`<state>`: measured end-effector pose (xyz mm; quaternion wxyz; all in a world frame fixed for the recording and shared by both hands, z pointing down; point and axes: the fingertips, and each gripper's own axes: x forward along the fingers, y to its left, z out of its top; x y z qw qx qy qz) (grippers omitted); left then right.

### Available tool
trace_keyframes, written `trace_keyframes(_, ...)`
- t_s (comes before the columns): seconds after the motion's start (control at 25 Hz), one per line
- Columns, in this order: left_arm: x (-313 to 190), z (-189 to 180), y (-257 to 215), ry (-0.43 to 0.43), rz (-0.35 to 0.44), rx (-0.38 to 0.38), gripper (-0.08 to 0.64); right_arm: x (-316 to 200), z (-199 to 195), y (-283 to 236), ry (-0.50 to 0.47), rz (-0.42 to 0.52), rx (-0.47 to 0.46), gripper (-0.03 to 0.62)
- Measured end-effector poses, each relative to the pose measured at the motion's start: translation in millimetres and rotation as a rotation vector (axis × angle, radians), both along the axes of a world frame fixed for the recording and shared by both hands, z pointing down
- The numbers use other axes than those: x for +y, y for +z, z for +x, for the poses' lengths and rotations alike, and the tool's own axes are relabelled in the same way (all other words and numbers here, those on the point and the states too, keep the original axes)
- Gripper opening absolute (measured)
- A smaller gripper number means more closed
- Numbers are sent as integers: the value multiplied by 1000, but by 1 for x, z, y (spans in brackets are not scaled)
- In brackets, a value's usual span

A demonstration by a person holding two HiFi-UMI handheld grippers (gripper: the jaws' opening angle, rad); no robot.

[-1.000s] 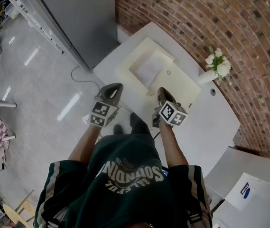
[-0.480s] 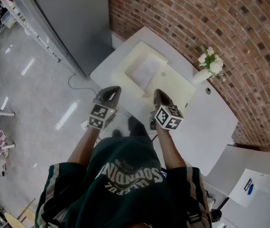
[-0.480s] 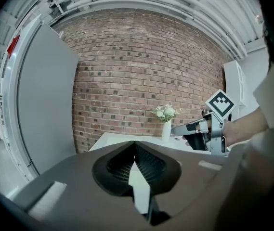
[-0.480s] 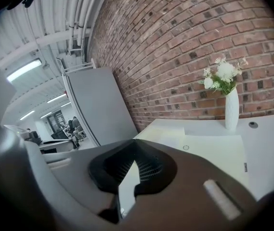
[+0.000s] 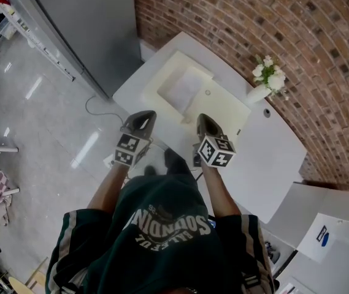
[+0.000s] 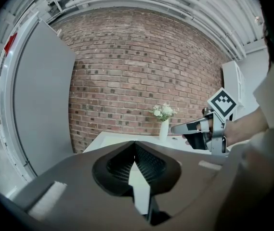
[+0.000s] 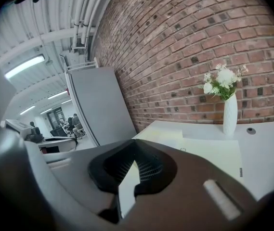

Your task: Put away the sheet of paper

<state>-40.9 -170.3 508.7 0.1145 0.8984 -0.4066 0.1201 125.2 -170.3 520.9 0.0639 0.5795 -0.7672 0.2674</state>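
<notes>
Sheet of paper, upper centre on the surface, likely light and limp; pinch an edge. Left tool and right tool pressed together, empty.

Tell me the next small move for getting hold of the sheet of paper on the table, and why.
Probably open the right gripper and ease it forward and down to the near edge of the sheet of paper. Both it and the left gripper are shut on nothing and hang short of the sheet, which lies flat on the cream mat on the white table.
</notes>
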Motion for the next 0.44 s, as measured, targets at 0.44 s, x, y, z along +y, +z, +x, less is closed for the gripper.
trace_keyframes(0.44,-2,4,5,10,-10,-2,11,-2,1,5,-10,-14,5,0)
